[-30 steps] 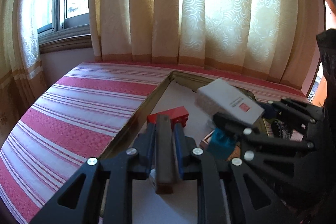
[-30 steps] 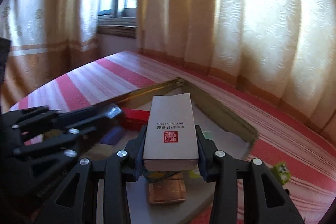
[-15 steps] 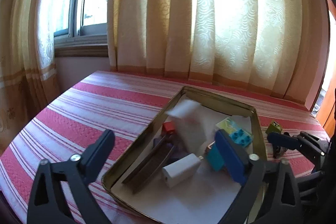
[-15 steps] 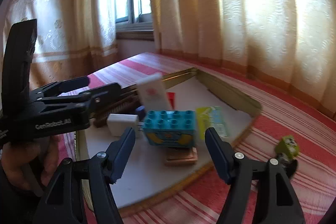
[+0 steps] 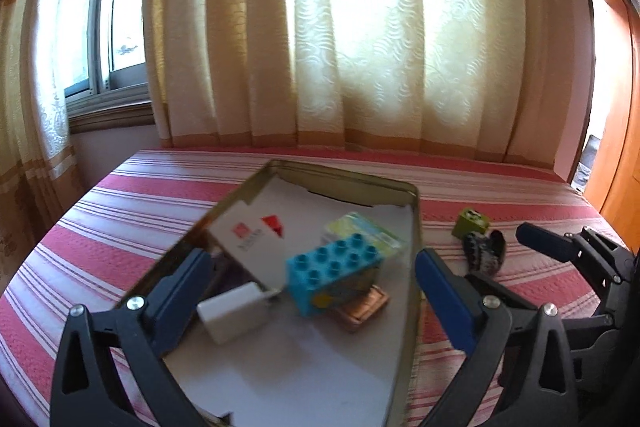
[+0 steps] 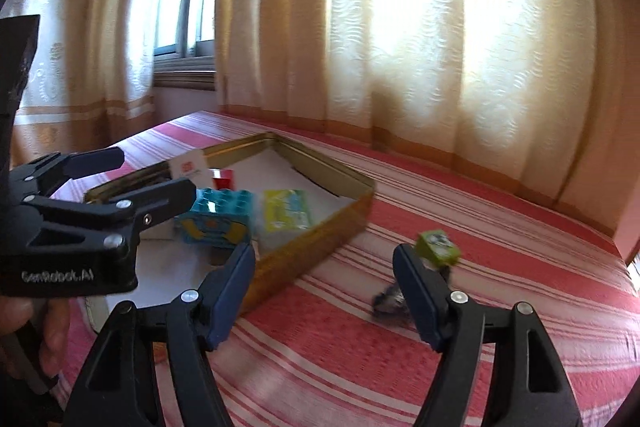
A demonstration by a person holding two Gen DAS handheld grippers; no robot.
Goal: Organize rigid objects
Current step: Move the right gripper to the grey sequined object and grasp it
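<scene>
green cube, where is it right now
The green cube sits on the striped cloth outside the tin tray, off its right side, beside a dark object.

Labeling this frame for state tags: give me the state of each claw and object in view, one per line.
Left claw: open, empty, over the tin.
Right claw: open, empty, over the striped cloth.
Metal tin: lidless, on the cloth.
White box: in tin, leaning tilted.
Blue brick: in tin, tilted, resting on other items.
White adapter: in tin, lying flat.
Green cube: outside tin, on cloth.
Dark small object: outside tin, beside cube.
</scene>
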